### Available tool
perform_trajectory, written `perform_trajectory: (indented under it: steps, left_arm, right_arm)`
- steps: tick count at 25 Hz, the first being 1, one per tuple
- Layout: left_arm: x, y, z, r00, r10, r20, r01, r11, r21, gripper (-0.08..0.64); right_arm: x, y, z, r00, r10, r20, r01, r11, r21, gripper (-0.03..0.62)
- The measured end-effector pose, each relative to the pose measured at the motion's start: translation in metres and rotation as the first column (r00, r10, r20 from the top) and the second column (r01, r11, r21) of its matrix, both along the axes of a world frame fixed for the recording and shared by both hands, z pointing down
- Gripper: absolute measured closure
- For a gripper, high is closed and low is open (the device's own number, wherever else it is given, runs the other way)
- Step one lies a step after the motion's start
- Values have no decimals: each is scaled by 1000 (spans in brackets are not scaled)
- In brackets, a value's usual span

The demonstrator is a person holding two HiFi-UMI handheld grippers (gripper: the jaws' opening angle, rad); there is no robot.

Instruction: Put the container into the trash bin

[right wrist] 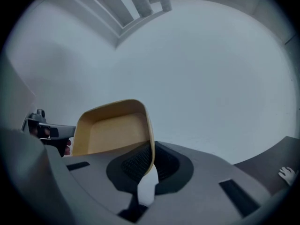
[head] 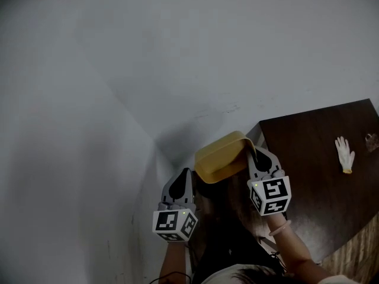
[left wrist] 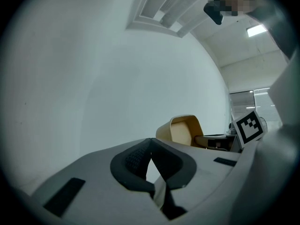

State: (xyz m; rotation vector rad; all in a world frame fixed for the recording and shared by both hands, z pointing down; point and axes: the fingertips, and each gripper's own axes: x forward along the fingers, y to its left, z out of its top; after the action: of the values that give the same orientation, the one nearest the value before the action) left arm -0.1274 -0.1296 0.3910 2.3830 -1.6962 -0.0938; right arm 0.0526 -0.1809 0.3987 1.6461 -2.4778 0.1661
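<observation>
A shallow yellow container [head: 222, 157] hangs tilted in the air over the pale floor, off the table's left corner. My right gripper [head: 254, 152] is shut on its right rim; in the right gripper view the rim [right wrist: 151, 144] runs between the pads and the container's [right wrist: 115, 128] hollow faces the camera. My left gripper [head: 182, 173] hovers lower left of the container, apart from it, shut with nothing in it. In the left gripper view the jaw tips [left wrist: 150, 142] meet, and the container [left wrist: 183, 130] shows beyond them to the right. No trash bin can be made out.
A dark brown table [head: 320, 176] fills the right side of the head view, with a white glove [head: 344, 154] lying on it and a small clear object [head: 373, 141] at its right edge. Pale grey floor and wall lie ahead and to the left.
</observation>
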Motion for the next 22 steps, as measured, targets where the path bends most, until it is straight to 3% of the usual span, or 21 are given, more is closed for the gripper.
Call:
perform_trajectory:
  steps: [22]
  left_arm:
    - [-27, -50, 142, 995, -85, -43, 79, 988, -130, 540]
  right_arm:
    - [-41, -73, 152, 967, -120, -226, 96, 989, -113, 580]
